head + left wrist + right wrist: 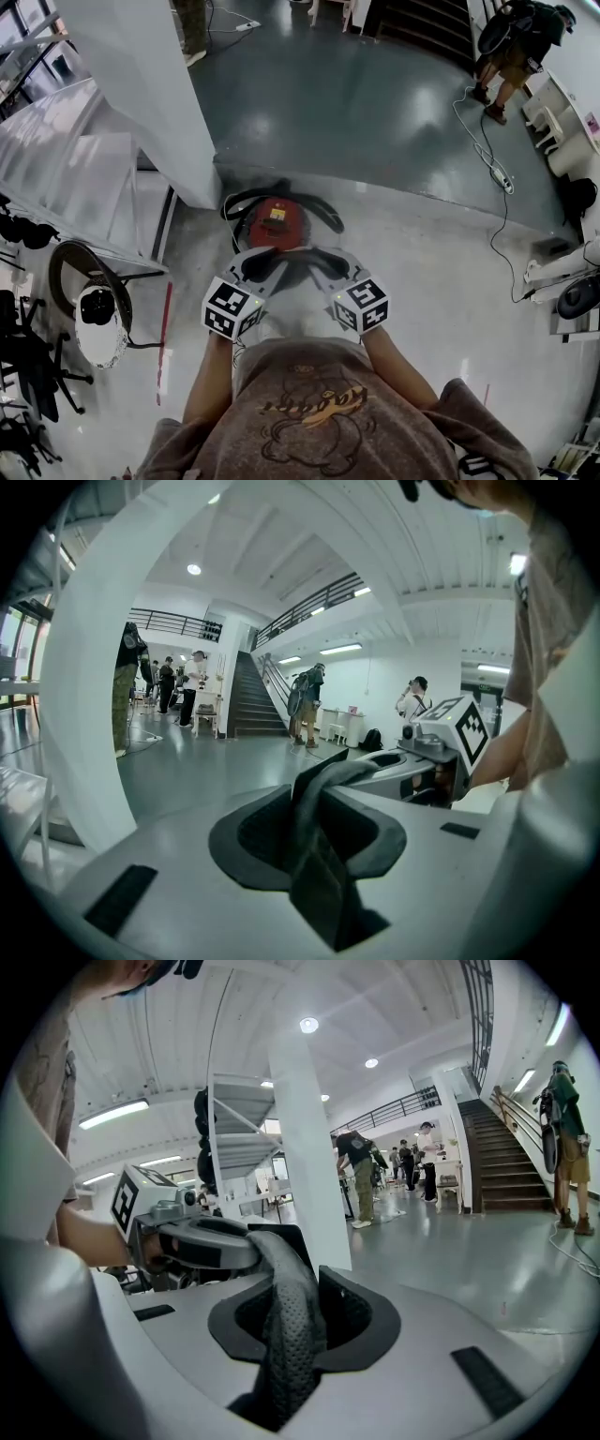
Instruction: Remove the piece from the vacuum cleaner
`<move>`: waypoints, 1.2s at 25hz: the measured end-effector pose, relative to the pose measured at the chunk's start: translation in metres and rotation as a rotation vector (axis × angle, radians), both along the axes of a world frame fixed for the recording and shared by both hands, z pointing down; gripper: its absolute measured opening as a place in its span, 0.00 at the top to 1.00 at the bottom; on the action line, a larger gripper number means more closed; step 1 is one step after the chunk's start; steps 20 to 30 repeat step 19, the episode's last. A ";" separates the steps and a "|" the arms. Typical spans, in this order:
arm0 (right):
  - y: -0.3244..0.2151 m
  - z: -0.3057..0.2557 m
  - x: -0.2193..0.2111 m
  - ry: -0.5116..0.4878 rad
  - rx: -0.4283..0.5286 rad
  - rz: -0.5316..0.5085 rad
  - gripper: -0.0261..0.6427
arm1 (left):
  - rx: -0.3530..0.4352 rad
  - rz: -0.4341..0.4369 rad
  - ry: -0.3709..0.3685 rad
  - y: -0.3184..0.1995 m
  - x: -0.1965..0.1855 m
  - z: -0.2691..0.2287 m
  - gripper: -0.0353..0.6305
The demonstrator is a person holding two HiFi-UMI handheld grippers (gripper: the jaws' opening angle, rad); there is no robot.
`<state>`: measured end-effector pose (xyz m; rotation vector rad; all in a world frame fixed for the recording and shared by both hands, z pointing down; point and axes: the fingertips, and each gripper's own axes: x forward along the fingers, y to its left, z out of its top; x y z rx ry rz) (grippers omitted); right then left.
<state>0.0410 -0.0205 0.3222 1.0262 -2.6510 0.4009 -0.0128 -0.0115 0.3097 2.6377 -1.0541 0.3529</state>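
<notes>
The dark perforated strap (292, 254) lies level, its long axis running side to side above the red vacuum cleaner (278, 223). The cleaner sits on the floor (422, 281) beside the white column (150, 84). The left gripper (261, 266) and right gripper (322, 265) each clamp one end, forearms extended, tips tilted slightly down. Open floor lies ahead and to the right.

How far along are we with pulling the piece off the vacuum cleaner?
Done: the left gripper and right gripper are each shut on the dark perforated strap. In hand: it spans between them near the round red vacuum cleaner. Left: whether it is detached doesn't show; lift it clear.
</notes>
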 end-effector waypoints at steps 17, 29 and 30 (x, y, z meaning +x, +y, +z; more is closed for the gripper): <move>-0.004 0.006 0.002 -0.001 -0.020 0.012 0.86 | -0.022 0.004 -0.002 -0.005 0.002 0.006 0.82; -0.007 0.006 0.002 0.000 -0.019 0.013 0.86 | -0.022 0.002 0.000 -0.007 0.002 0.006 0.82; -0.007 0.006 0.002 0.000 -0.019 0.013 0.86 | -0.022 0.002 0.000 -0.007 0.002 0.006 0.82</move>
